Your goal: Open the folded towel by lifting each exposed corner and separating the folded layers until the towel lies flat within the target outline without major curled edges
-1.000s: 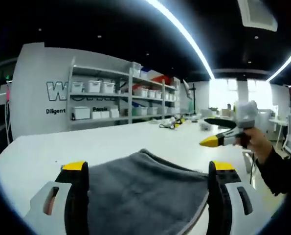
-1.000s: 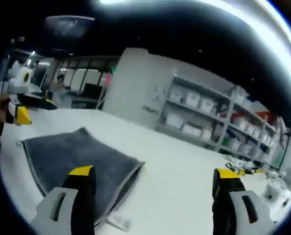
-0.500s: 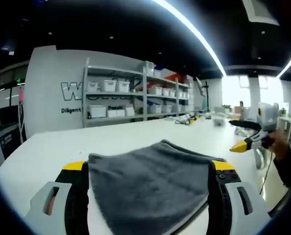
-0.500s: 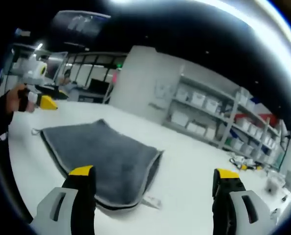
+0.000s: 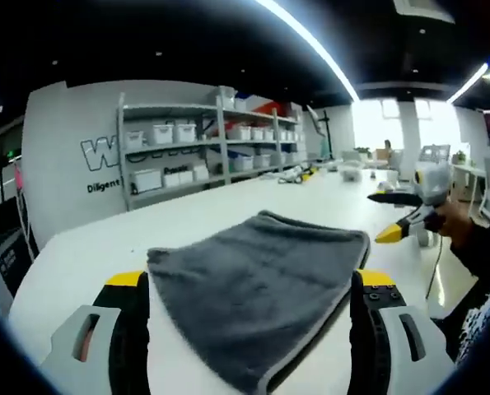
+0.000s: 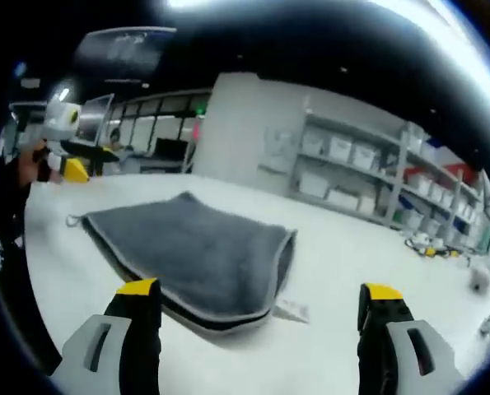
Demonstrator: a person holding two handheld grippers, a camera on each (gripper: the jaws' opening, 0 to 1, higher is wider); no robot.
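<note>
The folded grey towel point(image 5: 261, 296) lies on the white table point(image 5: 80, 263), ahead between the spread jaws of both grippers, unheld. Wall lettering behind the shelves point(image 5: 187, 156) perhaps reads "Diligent".

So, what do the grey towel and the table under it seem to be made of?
The towel looks like soft microfibre or terry cloth: its dark grey surface is fuzzy and matte, with a lighter stitched binding along the edge, and it sags in soft folds. The table looks like a hard white laminate or painted board: smooth, even and faintly shiny. The exact material is not certain from these views.
</note>
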